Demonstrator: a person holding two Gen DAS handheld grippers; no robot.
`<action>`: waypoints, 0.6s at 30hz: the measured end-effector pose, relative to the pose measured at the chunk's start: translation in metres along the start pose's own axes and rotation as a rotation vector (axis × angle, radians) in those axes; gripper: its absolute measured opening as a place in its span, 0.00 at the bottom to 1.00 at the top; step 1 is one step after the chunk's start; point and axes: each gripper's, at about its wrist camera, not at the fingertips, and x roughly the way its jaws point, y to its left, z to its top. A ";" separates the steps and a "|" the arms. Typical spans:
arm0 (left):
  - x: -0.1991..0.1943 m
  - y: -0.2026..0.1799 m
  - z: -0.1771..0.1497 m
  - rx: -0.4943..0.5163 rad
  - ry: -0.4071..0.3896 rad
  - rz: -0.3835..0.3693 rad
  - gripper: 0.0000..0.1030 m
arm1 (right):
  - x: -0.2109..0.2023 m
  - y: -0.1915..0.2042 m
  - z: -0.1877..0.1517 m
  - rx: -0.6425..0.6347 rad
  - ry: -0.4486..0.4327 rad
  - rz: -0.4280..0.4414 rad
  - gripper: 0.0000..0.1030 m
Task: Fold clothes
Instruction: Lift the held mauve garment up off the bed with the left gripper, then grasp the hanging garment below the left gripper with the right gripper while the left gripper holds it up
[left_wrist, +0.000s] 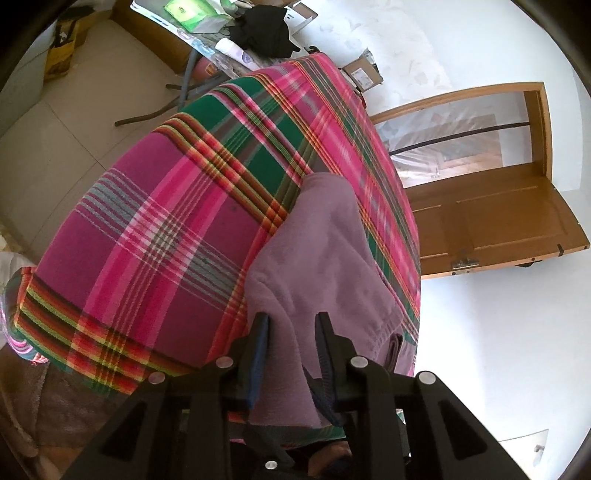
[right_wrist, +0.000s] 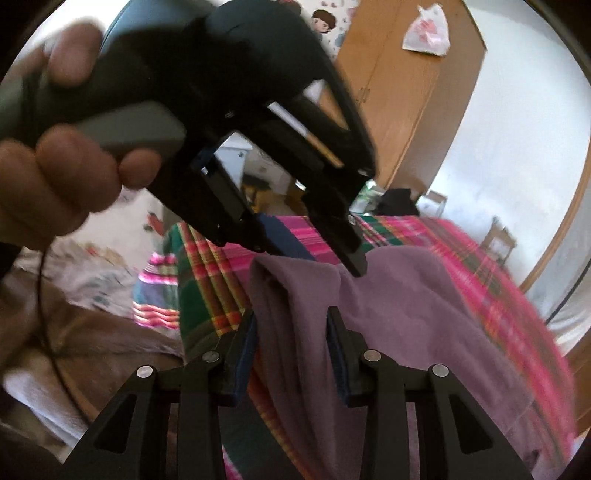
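- Plaid-covered bed (left_wrist: 155, 221): mauve garment (left_wrist: 325, 236) lies at 4 o'clock.
- Left hand-held gripper (left_wrist: 291, 321): fingers clamp a garment fold.
- Right hand-held gripper (right_wrist: 291, 314): jaws parted, straddling the fabric; grip uncertain.

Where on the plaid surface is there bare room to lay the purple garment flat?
The broad magenta stretch of the plaid cloth, left of the purple garment, lies bare down to the striped border. The far end is crowded: a black garment, a white tube and a cardboard box.
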 end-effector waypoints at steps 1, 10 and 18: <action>0.000 0.000 -0.001 0.001 0.001 -0.001 0.25 | 0.001 0.000 0.001 0.007 0.001 -0.004 0.36; -0.002 0.002 -0.002 0.004 0.000 -0.013 0.26 | 0.011 -0.007 0.003 0.063 0.017 -0.037 0.29; 0.005 0.009 0.019 -0.019 -0.015 -0.033 0.41 | 0.005 -0.009 0.001 0.081 -0.008 -0.059 0.12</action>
